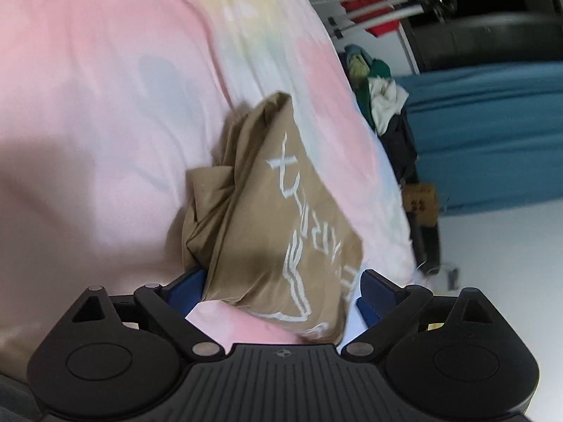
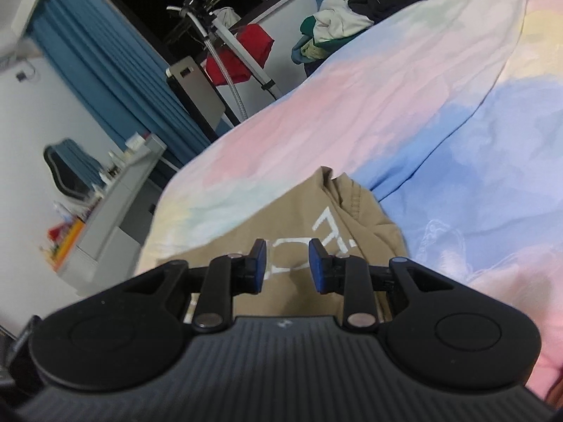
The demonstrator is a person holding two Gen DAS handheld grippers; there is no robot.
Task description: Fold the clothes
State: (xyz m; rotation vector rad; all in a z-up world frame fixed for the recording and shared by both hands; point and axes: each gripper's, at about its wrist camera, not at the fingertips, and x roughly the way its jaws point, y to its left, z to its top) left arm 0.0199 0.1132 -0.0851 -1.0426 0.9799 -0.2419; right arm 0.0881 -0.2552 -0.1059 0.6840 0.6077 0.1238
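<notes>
A tan shirt point(image 1: 267, 218) with white printed lettering lies bunched and partly folded on a pastel pink, blue and yellow bedsheet point(image 1: 105, 105). My left gripper point(image 1: 281, 290) is open, its blue pads point(image 1: 186, 286) wide apart on either side of the shirt's near end. In the right wrist view the same tan shirt point(image 2: 309, 211) lies just ahead. My right gripper point(image 2: 286, 265) hovers over it with its blue pads point(image 2: 318, 267) a small gap apart, holding nothing.
A pile of mixed clothes point(image 2: 334, 24) lies at the far end of the bed point(image 2: 387, 98). A clothes rack with a red garment point(image 2: 246, 52), blue curtains point(image 2: 116, 81) and a grey cabinet point(image 2: 116, 211) stand beside the bed.
</notes>
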